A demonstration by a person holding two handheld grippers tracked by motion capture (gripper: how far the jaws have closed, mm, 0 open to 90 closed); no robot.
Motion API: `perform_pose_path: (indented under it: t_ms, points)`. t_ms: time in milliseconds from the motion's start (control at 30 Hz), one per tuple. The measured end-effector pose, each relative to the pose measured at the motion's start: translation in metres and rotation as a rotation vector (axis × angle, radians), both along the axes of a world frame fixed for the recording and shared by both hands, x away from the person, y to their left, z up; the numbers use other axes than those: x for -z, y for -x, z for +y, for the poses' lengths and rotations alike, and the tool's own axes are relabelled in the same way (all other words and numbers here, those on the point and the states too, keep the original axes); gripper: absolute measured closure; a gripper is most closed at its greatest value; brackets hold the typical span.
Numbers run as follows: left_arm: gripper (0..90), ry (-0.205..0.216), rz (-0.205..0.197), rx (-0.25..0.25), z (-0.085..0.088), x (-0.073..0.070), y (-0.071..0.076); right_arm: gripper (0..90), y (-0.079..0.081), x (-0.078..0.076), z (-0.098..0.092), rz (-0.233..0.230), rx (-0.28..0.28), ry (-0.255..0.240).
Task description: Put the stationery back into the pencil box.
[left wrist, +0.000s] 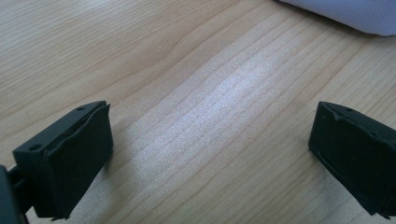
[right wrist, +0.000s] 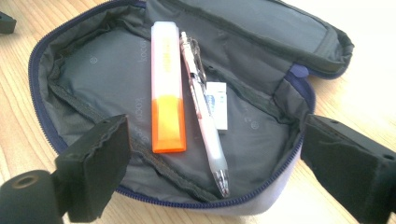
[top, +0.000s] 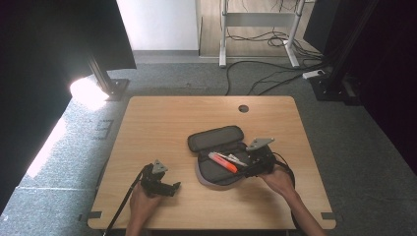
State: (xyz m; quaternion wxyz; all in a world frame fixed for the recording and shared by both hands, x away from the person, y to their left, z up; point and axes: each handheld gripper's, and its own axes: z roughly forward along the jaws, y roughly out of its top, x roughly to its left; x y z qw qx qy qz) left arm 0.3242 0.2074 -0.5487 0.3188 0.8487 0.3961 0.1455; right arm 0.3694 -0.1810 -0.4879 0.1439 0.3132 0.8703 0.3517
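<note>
Open pencil case (top: pixel 219 157) lies at table (top: pixel 162 123) centre, lid folded back. Inside: orange highlighter (right wrist: pixel 167 88), pen (right wrist: pixel 204 112), small white eraser (right wrist: pixel 217 104), side by side on grey lining. Right gripper (top: pixel 255 164) at case's near edge, jaws spread wide, nothing between pads. Left gripper (top: pixel 160 184) rests apart on bare wood, jaws likewise released, empty. Judged stage: three items packed; closing lid and running zip apparently left to do.
</note>
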Motion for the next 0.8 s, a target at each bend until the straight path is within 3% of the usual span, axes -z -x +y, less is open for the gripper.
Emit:
perform_pose_path:
  t_ms: [800]
  points:
    - [0.0,0.001,0.000,-0.001,0.000,0.000,0.000,4.3,0.013,-0.002,-0.038,-0.029,0.073,-0.004]
